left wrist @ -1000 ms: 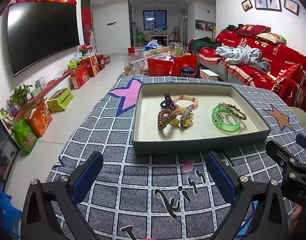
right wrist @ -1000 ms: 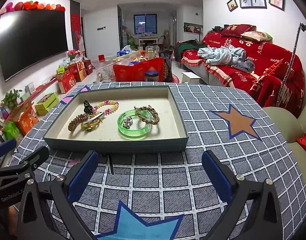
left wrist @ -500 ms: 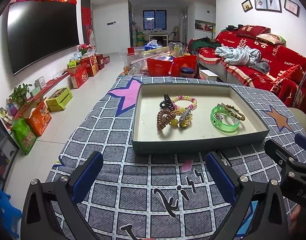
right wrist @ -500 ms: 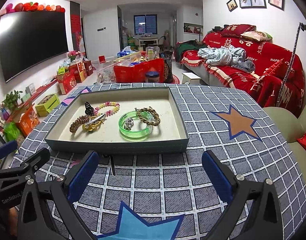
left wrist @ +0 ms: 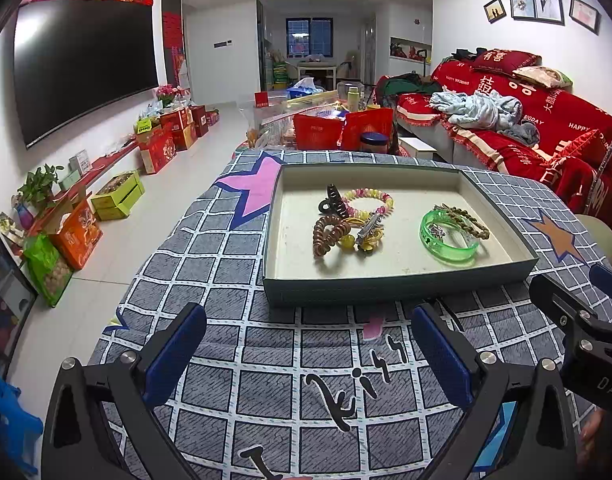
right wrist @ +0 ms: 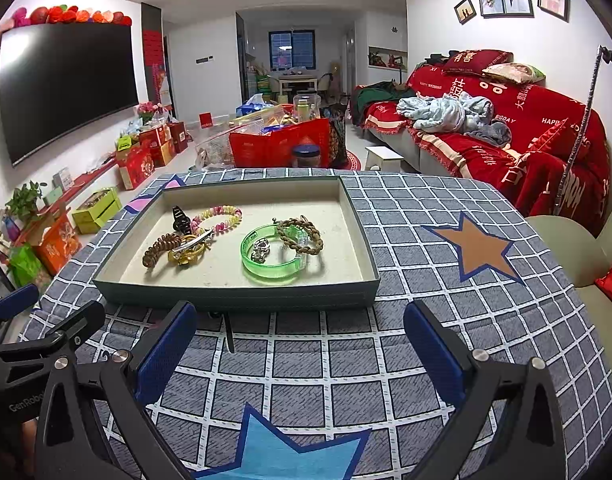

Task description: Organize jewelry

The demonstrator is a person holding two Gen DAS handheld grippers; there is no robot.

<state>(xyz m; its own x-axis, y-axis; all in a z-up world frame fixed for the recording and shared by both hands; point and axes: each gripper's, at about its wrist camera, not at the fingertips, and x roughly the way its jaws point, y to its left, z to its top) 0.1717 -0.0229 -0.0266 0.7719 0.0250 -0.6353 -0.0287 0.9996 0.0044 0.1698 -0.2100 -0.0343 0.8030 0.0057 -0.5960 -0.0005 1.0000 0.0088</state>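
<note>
A shallow grey-green tray [left wrist: 386,290] [right wrist: 233,298] sits on the checked tablecloth. Inside lie a green bangle [left wrist: 450,246] [right wrist: 271,266], a braided brown bracelet [left wrist: 468,220] [right wrist: 299,234], a pink-yellow bead bracelet [left wrist: 370,198] [right wrist: 221,216], a brown spiral hair tie [left wrist: 326,234] [right wrist: 157,248], a black claw clip [left wrist: 334,200] [right wrist: 181,220] and a metal hair clip [left wrist: 368,228] [right wrist: 193,242]. My left gripper [left wrist: 306,352] hovers open in front of the tray's near wall. My right gripper [right wrist: 301,350] is open too, just short of the same wall. Both are empty.
A thin dark hairpin [right wrist: 228,332] lies on the cloth by the tray's near wall, with a small pink piece [left wrist: 373,326] close by. Red sofa [right wrist: 506,128] on the right, boxes [left wrist: 117,200] along the left wall, cluttered red bags [right wrist: 281,144] beyond the table.
Both views have shifted only slightly; the tray appears a touch closer and lower. Nothing was grasped or released, and the jewelry has not moved.
</note>
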